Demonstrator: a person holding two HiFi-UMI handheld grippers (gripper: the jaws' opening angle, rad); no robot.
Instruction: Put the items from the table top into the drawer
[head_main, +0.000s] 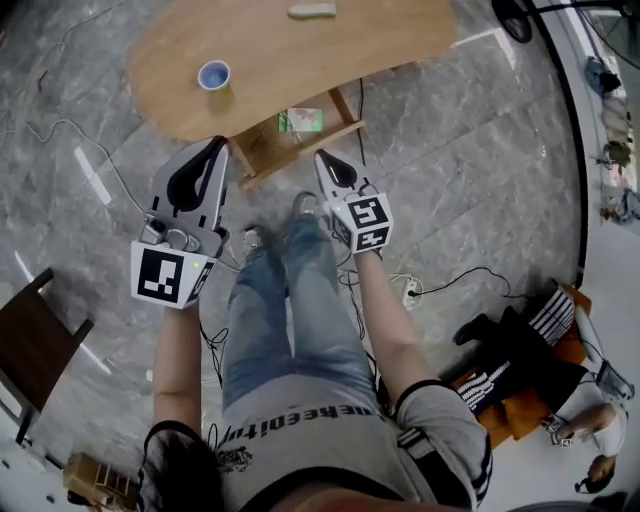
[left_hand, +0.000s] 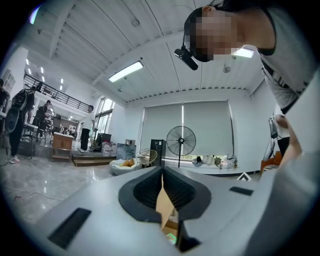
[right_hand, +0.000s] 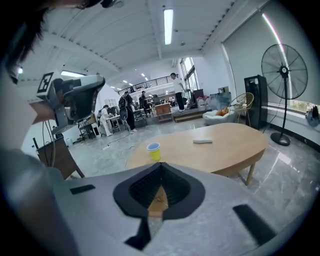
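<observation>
Cup (head_main: 213, 76), yellow w/ blue rim, stood upright on wooden table (head_main: 330, 55), well apart from pale flat bar (head_main: 312, 11) at far edge. Drawer (head_main: 300, 122) underneath was open. Left gripper (head_main: 218, 142) & right gripper (head_main: 321, 155): jaws together, nothing btwn.

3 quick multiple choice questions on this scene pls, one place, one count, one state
1. Where is the cup? A on a shelf B on the table C on the floor
2. How many items lie on the table top? A two B four C none
3. The right gripper has its jaws: A wide apart B on the cup C together, empty
Answers: 1 B, it stands on the wood top; 2 A, the cup and a pale flat item; 3 C, the pads meet with nothing between.
</observation>
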